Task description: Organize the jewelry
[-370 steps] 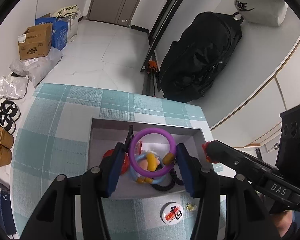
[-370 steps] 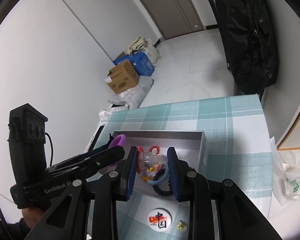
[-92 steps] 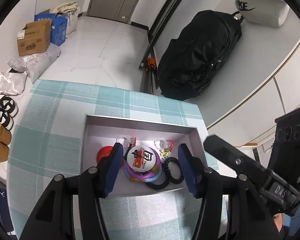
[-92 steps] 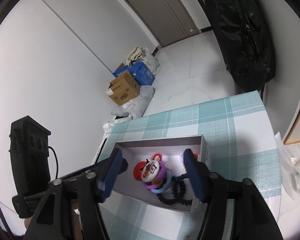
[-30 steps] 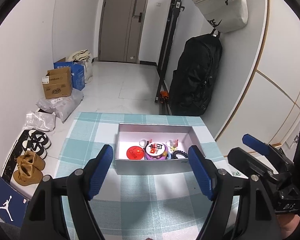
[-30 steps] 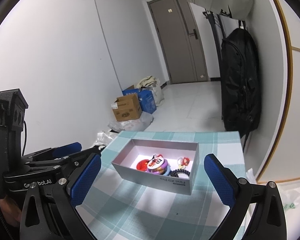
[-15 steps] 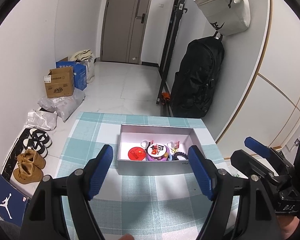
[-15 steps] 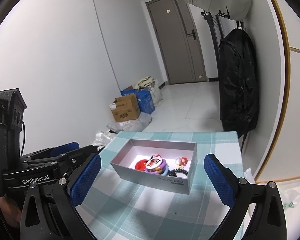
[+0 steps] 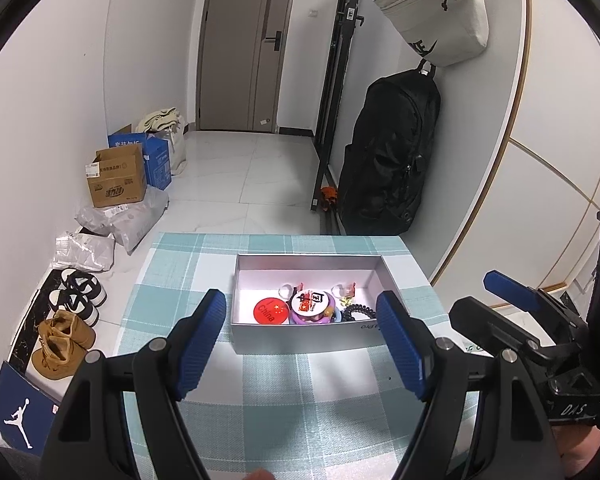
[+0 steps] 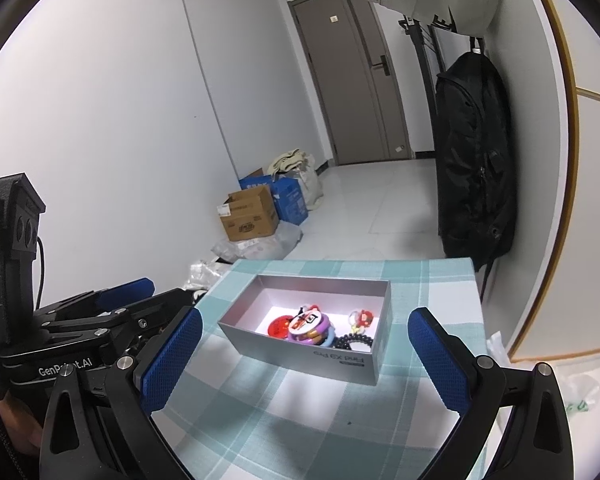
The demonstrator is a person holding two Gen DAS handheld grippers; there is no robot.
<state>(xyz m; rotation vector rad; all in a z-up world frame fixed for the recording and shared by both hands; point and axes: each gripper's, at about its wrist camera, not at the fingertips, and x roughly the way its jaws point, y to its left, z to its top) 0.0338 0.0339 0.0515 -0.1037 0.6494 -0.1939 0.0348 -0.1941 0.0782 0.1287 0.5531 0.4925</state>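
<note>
Bench (image 9: 172, 280) under teal-and-white checked cloth, filling the lower half of both views. Black backpack (image 9: 388, 152) hanging at right of centre in the left wrist view, cream bag (image 9: 436, 12) above it at upper right. Cardboard box (image 9: 116, 178) and blue carton (image 9: 158, 156) on the floor at mid-left, shoes (image 9: 76, 298) lower left.

Grey open box (image 9: 304, 338) at centre of the left wrist view, resting on the bench; in the right wrist view placed just below centre (image 10: 300, 350). Jewelry all inside it: red round badge (image 9: 271, 311) at left, white badge (image 9: 309, 301) lying on top of purple ring (image 9: 300, 318) in the middle, black coil band (image 9: 358, 312) at right, small red-and-white trinket (image 10: 364, 316) toward the back.

Left gripper (image 9: 302, 338) at lower centre, fingers (image 9: 202, 338) released, spread wide, nothing between the pads, short of the box. Right gripper (image 10: 306, 364) at lower centre of its own view, fingers (image 10: 436, 362) likewise released and wide apart, nothing grasped, box seen between them but well clear.
</note>
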